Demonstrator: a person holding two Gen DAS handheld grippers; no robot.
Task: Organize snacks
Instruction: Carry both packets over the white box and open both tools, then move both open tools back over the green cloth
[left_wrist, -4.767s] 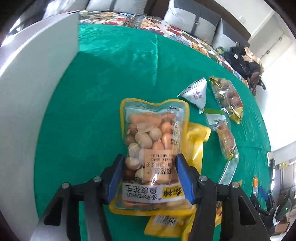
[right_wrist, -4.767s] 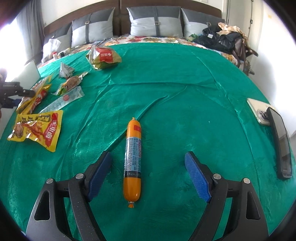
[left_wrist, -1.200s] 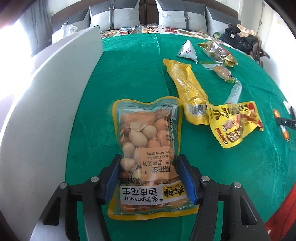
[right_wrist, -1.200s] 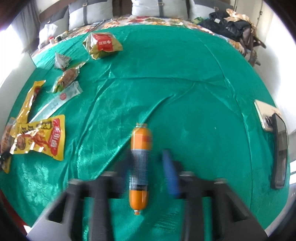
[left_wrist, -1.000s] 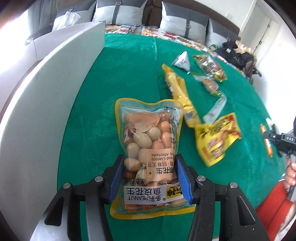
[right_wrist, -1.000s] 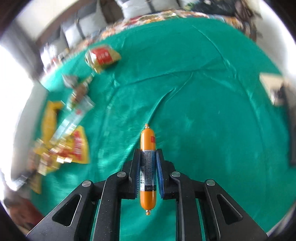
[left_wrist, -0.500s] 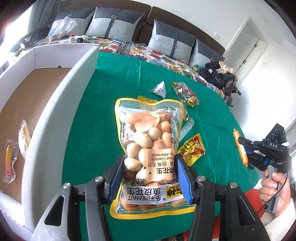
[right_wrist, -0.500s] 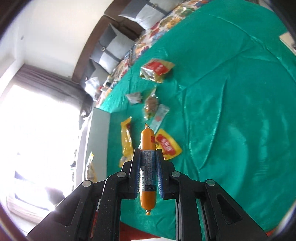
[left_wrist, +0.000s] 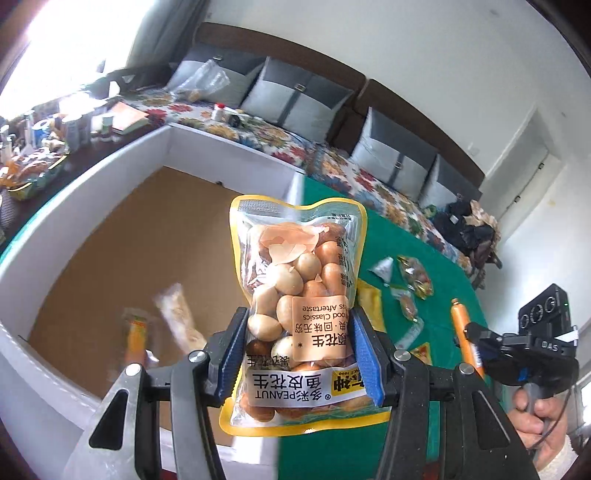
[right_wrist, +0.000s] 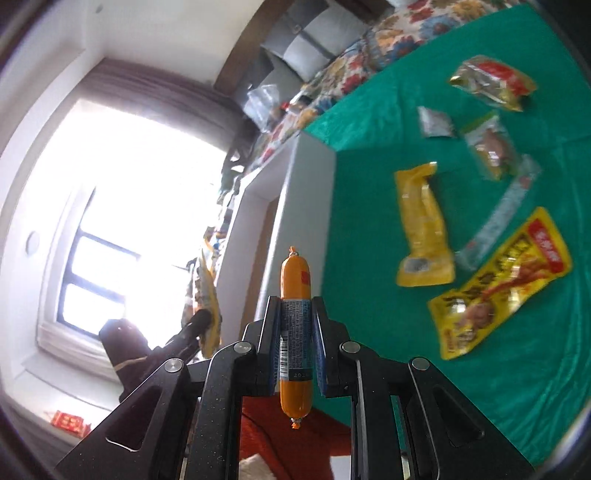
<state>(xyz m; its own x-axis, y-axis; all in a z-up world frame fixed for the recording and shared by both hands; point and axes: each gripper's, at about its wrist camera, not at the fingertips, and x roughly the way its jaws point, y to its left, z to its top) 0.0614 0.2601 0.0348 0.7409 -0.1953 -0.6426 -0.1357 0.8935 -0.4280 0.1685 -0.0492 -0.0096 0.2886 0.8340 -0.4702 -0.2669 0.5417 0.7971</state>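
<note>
My left gripper (left_wrist: 297, 354) is shut on a clear, yellow-edged peanut bag (left_wrist: 299, 284), held upright in the air over the white box (left_wrist: 229, 147) and its brown floor. My right gripper (right_wrist: 296, 343) is shut on an orange sausage stick (right_wrist: 294, 280), lifted above the near edge of the green cloth. The left wrist view also shows that sausage stick (left_wrist: 461, 328) and the right gripper with a hand (left_wrist: 539, 424) at the lower right. In the right wrist view the box wall (right_wrist: 306, 192) stands just beyond the sausage.
Two or three packets (left_wrist: 173, 317) lie blurred on the box floor. On the green cloth (right_wrist: 369, 221) lie a long yellow packet (right_wrist: 421, 229), a yellow-red bag (right_wrist: 502, 284), a clear strip (right_wrist: 498, 218) and several smaller packets further off. A sofa with grey cushions (left_wrist: 295, 99) stands behind.
Both grippers have risen and swung left toward the white box. The peanut bag went from above the cloth to above the box; the sausage stick came up to the box wall.
</note>
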